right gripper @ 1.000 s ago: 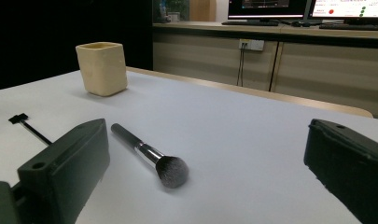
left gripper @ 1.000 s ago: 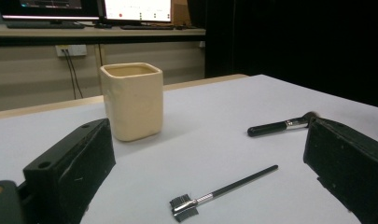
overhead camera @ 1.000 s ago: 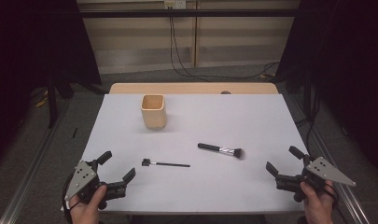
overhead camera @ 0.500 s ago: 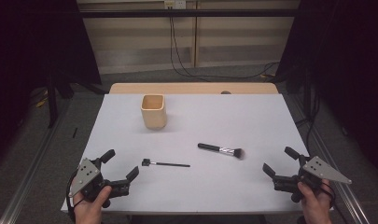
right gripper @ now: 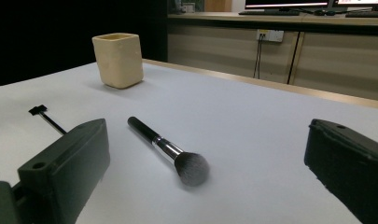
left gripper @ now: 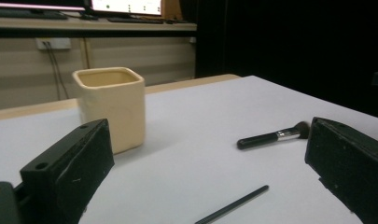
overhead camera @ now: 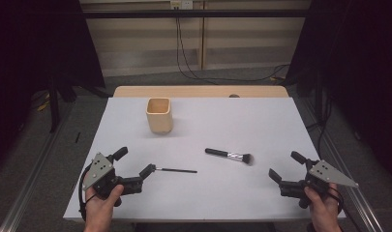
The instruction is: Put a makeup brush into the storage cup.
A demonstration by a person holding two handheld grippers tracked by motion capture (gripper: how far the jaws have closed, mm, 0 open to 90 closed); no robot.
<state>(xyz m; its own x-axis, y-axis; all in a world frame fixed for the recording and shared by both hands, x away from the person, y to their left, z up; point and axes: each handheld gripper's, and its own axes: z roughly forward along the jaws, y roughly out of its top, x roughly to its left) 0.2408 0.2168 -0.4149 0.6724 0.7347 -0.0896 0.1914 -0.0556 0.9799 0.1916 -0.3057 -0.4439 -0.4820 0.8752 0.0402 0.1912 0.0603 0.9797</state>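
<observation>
High view, thin brush: it lies flat near the front left of the white surface, long axis running left to right, its small head end toward the left tongs; one jaw tip sits just beside that end, and whether they touch cannot be told.
High view, left tongs: held in the person's left hand, jaws spread wide with nothing between them.
High view, right tongs: held in the right hand at the front right, jaws apart and holding nothing.
High view, powder brush: black handle, silver ferrule, dark bristles; it lies nearly left to right with the bristles toward the right, between the two tongs.
High view, cup: cream, square-mouthed, upright, toward the back left.
Left gripper view, thin brush: a slim black stick slanting up to the right between the jaws; its lower end is cut off by the bottom edge.
Left gripper view, powder brush: its bristle end is partly hidden behind the jaw at the right.
Right gripper view, powder brush: handle points away to the left, fluffy grey head nearest.
Right gripper view, thin brush: small flat black head visible, its shaft hidden behind the jaw at the left.
</observation>
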